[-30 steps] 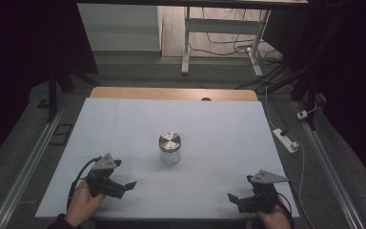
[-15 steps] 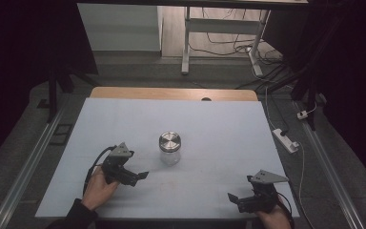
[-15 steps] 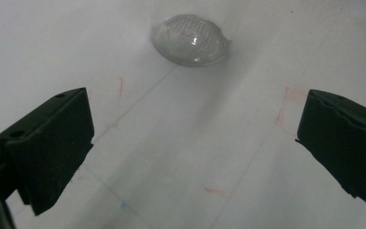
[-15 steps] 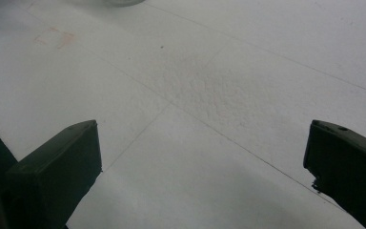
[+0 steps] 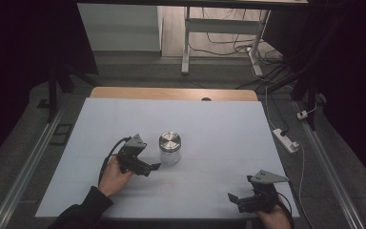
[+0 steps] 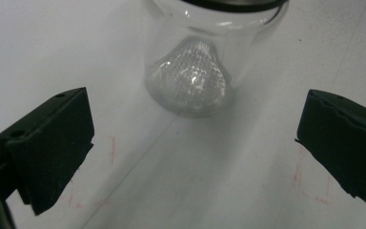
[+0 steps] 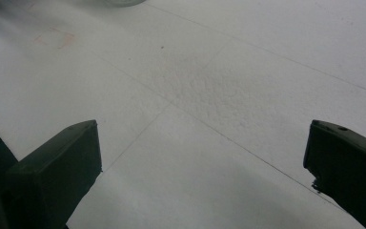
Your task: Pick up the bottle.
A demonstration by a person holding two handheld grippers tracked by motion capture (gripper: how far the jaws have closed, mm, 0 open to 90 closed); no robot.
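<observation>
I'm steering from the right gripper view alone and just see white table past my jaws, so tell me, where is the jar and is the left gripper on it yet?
Observer: The glass jar stands upright mid-table; the left gripper is just beside it, not touching.
Operator: Are its jaws open?
Observer: Yes. In the left gripper view the jaws stand wide apart with the jar ahead, between them but beyond their tips.
Operator: Is the jar closed?
Observer: A metal lid sits on top.
Operator: And my gripper?
Observer: The right gripper sits near the table's front right corner, far from the jar.
</observation>
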